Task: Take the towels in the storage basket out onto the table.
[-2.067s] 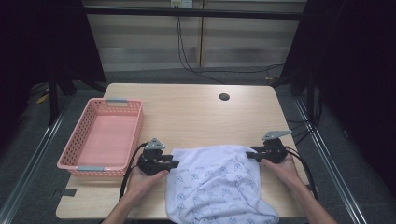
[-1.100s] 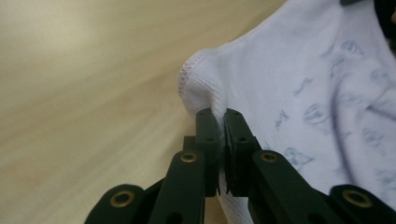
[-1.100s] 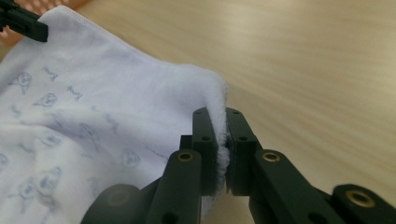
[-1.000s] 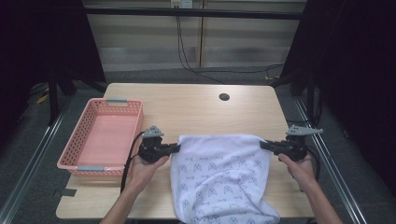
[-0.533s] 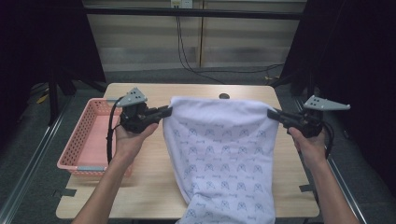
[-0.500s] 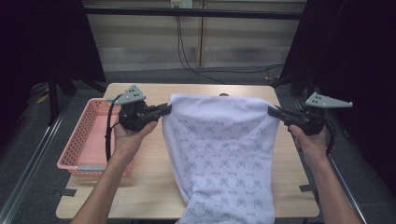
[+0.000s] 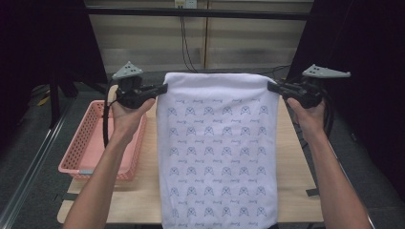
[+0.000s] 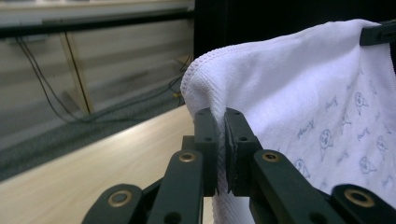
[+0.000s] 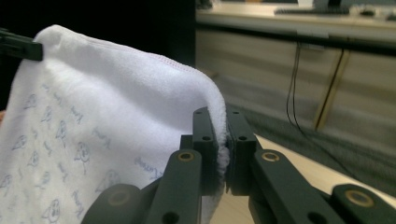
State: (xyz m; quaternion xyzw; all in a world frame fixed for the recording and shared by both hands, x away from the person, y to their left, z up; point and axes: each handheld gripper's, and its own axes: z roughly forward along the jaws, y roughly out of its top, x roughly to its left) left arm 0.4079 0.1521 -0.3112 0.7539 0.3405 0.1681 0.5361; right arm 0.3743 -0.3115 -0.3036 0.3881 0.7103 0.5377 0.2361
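Since the earlier frames I have lifted both hands, and the white printed towel (image 7: 218, 148) that lay on the near half of the table (image 7: 293, 162) now hangs spread between them, its lower end dropping past the table's near edge. My left gripper (image 7: 160, 89) is clamped on the towel's upper left corner, its jaws having eased a touch with the cloth still pinched between the pads (image 8: 205, 140). My right gripper (image 7: 272, 87) is clamped tight on the upper right corner. The pink basket (image 7: 86, 143) sits at the table's left edge, beside my left forearm. The risk, as I judge it, is on the left: only a thin fold sits in that bite, so a further loosening or a sharp tug could let the corner slip and the towel swing down onto the table.
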